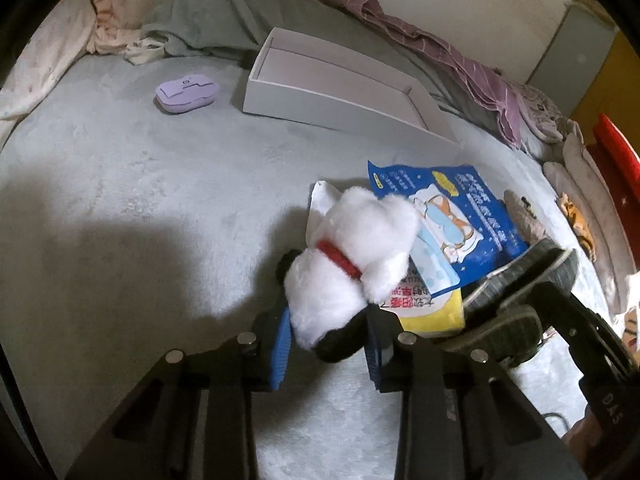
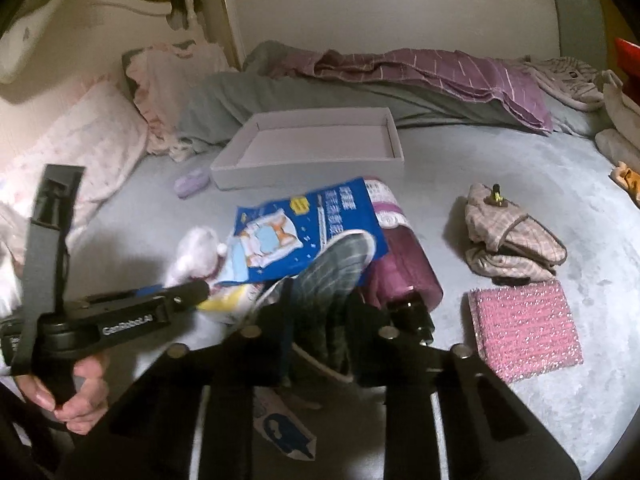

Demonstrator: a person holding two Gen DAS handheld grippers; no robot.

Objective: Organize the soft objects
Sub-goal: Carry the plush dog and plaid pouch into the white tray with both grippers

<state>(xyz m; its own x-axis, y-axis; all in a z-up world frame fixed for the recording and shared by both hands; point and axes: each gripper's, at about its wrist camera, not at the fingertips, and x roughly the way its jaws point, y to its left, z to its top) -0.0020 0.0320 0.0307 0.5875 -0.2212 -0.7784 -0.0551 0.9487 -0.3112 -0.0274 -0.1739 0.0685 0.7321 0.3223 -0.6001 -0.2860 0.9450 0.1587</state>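
Presently, a white plush dog with a red collar is held by the left gripper, whose blue-padded fingers are closed against the toy's lower body and dark part. The toy is raised just above the pale fleece bed cover, beside a blue printed packet that lies partly over a yellow-and-white packet.

A grey plaid slipper is gripped by the right gripper; its toe is laid over the lower edge of the blue packet, and the jaws are seen pressed to either side of it. In the left wrist view the same slipper is seen just right of the toy.

A shallow white box is placed farther back on the cover, open side up, with nothing visible inside. A small lilac case is set to its left. A maroon pouch is tucked under the blue packet, a crumpled beige plaid cloth is left well to the right, and a pink sparkly pad is laid just in front of that cloth. Rumpled grey and purple bedding is piled behind the box.
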